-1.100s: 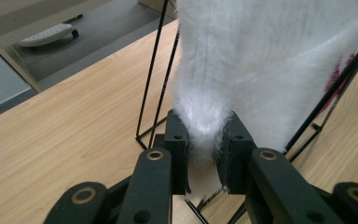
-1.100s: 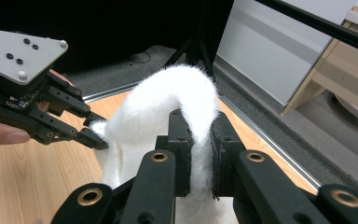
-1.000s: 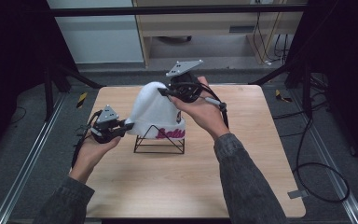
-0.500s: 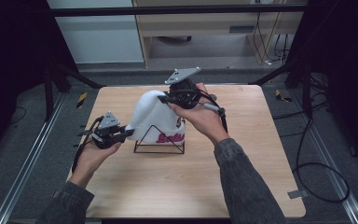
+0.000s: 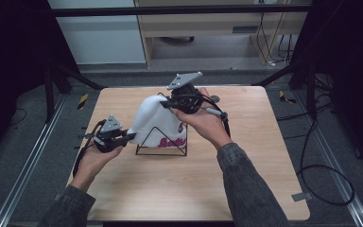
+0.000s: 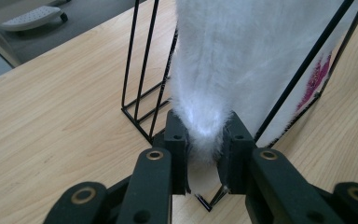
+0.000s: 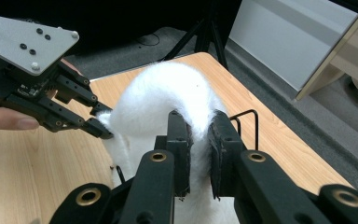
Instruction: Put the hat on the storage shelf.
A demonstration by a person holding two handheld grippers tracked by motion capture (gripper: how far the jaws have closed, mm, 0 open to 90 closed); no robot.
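Observation:
A white fuzzy hat point(image 5: 157, 119) with pink lettering drapes over a black wire stand point(image 5: 162, 144) in the middle of the wooden table point(image 5: 246, 184). My left gripper point(image 5: 125, 137) is shut on the hat's lower left edge; in the left gripper view the white fabric point(image 6: 205, 126) is pinched between the jaws of that gripper point(image 6: 204, 140). My right gripper point(image 5: 166, 102) is shut on the hat's top rim, and the right gripper view shows the fold point(image 7: 196, 122) clamped in the gripper point(image 7: 198, 133). The left gripper point(image 7: 103, 125) also appears there, biting the hat point(image 7: 163, 93).
The wire stand's black rods point(image 6: 142, 70) rise beside the hat. A small round object point(image 5: 215, 99) lies on the table behind the right hand. Cables point(image 5: 321, 170) trail over the floor at the right. A shelf unit point(image 5: 208, 28) stands beyond the table.
The right gripper has lowered and moved slightly left with the hat's top rim. The left gripper has dropped a little toward the table, still gripping the hat's edge.

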